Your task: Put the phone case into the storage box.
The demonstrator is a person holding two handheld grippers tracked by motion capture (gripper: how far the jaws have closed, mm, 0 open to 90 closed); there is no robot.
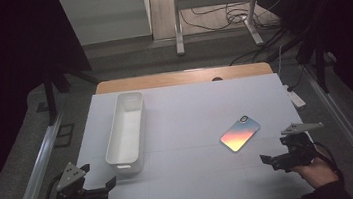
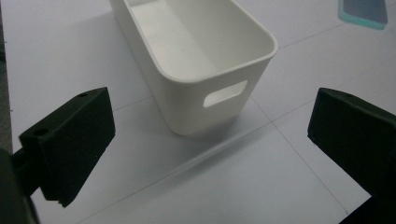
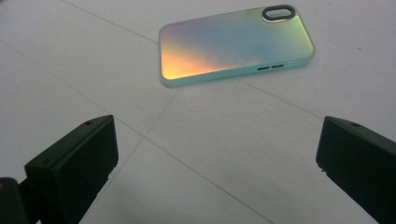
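Jaws spread wide and empty, the right gripper [image 1: 282, 154] faces the iridescent phone case [image 1: 239, 133] lying diagonally just ahead, up-left.

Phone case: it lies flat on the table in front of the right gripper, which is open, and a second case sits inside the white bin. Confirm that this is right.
Not quite. The white bin is empty, as the left gripper view shows. The rest holds: the phone case lies flat on the table in front of the right gripper, which is open.
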